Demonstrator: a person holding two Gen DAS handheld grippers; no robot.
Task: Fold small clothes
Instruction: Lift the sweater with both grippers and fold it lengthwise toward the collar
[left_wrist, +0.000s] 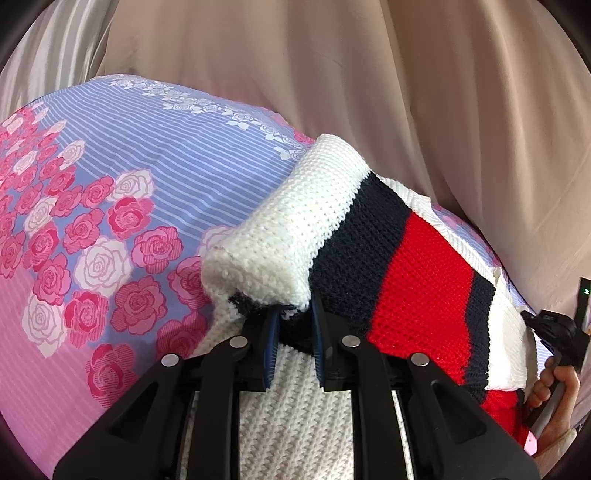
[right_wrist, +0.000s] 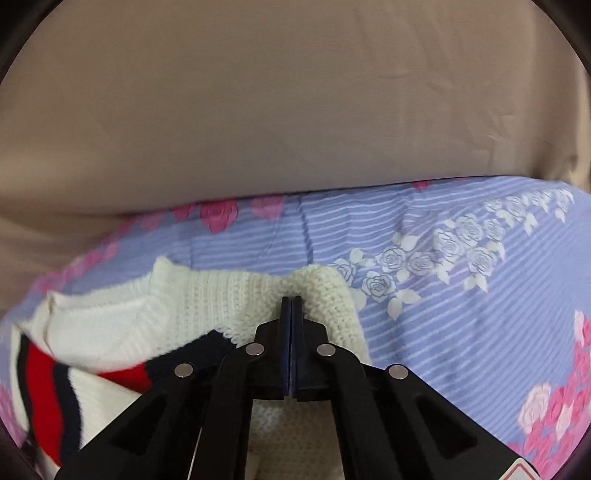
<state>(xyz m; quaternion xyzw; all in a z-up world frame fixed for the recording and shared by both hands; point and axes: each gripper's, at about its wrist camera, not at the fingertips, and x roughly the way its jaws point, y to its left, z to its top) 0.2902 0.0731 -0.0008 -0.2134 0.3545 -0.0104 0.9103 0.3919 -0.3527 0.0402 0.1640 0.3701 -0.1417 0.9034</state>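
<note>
A small knit sweater (left_wrist: 417, 266), white with navy and red stripes, lies partly lifted over a floral bedsheet (left_wrist: 122, 206). My left gripper (left_wrist: 293, 314) has its jaws closed on a bunched fold of the sweater with a narrow gap filled by the knit. The white sleeve end (left_wrist: 280, 229) drapes over the fingertips. In the right wrist view, my right gripper (right_wrist: 291, 301) is shut tight on the sweater's white edge (right_wrist: 321, 288). The sweater's collar (right_wrist: 110, 325) and stripes lie at the left. The right hand and its gripper handle (left_wrist: 554, 332) show at the far right of the left view.
The bedsheet (right_wrist: 461, 295) is blue striped with pink and white roses. A beige curtain or sheet (left_wrist: 369, 74) hangs behind the bed and fills the top of the right wrist view (right_wrist: 295, 110).
</note>
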